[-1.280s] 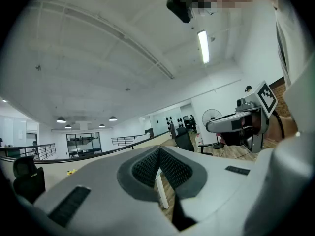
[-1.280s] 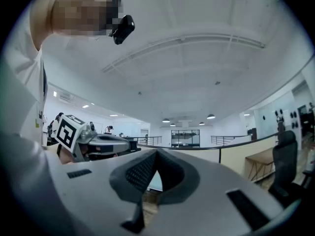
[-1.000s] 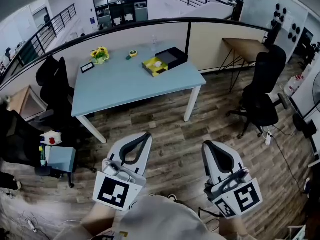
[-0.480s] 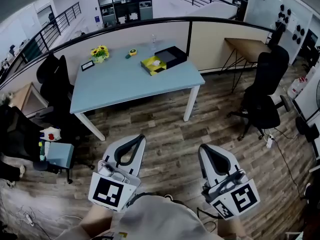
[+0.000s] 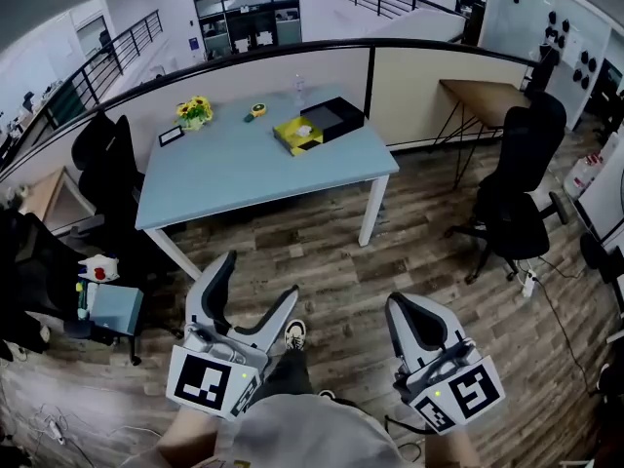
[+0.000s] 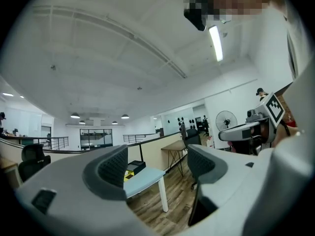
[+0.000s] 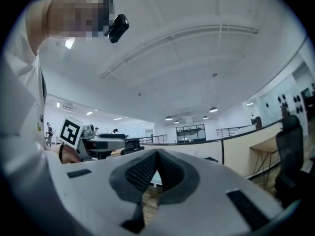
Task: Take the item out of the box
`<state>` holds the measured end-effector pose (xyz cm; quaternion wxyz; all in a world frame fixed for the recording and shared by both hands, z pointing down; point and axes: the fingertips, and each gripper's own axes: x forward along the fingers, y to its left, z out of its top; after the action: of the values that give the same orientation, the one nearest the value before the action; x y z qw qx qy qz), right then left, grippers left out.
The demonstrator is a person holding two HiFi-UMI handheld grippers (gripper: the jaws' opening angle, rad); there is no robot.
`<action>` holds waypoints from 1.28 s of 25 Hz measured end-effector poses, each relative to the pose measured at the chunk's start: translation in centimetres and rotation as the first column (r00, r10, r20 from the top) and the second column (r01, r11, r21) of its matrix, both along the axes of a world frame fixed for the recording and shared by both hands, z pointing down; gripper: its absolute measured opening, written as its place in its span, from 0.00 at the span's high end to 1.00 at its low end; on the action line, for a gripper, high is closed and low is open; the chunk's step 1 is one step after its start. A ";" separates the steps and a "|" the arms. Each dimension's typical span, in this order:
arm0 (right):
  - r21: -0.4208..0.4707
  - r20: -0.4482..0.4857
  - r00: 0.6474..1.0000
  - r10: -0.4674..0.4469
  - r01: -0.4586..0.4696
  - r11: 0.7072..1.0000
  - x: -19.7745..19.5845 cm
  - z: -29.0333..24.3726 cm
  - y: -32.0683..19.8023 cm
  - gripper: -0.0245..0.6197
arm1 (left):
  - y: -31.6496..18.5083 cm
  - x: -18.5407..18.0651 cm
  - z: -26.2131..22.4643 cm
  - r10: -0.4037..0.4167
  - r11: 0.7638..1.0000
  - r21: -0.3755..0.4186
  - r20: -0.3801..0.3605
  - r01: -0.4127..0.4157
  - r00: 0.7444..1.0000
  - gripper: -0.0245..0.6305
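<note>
Holding both hand-held grippers low in the head view, I am pointing them level above the brown wood-plank floor (image 5: pixel 331 252), well apart from the work surface.

The left gripper (image 5: pixel 258 279), at the lower left of the frame, is showing its grey jaws spread wide. They have just been opening, and nothing is lying between them. In the left gripper view, only floor and a table corner are showing through the gap.

The right gripper (image 5: pixel 405 305), at the lower right, is carrying its jaws pressed together with nothing clamped between the tips, as the right gripper view confirms.

The rectangular light-blue table (image 5: pixel 244 169), on white legs, is sitting in the upper centre of the head view. Near its far right corner the black open box (image 5: pixel 333 115) is resting, with a yellow tray-like part (image 5: pixel 292 136) touching its left side. Any item there is too small for me to make out.

A pot of yellow flowers (image 5: pixel 194 108) is standing at the table's far left. A black office chair (image 5: pixel 515 178) is standing at the right of the frame.
</note>
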<state>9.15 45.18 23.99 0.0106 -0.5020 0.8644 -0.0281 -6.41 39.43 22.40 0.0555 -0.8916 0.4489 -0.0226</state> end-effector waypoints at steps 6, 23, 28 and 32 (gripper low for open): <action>0.001 0.004 1.000 0.015 -0.015 1.000 0.2 1.0 -2.9 0.96 | -3.0 0.0 0.7 -0.002 1.000 0.015 0.008 0.002 1.000 0.41; -0.056 -0.026 0.999 0.029 -0.030 0.998 -3.0 1.9 -19.9 0.96 | -20.3 -2.8 2.3 0.030 0.999 -0.042 0.023 -0.029 0.999 0.41; -0.070 -0.034 0.999 0.031 -0.034 0.997 -4.7 1.7 -26.3 0.96 | -26.4 -4.4 2.1 0.043 0.998 -0.043 0.036 -0.042 0.998 0.41; -0.072 -0.042 0.998 0.038 -0.041 0.997 -6.1 1.7 -31.2 0.95 | -31.4 -6.1 2.3 0.043 0.998 -0.052 0.045 -0.040 0.998 0.41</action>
<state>3.01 13.98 25.66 -0.0249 -0.5194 0.8528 -0.0493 -12.51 8.05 24.72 0.0436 -0.9011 0.4281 -0.0532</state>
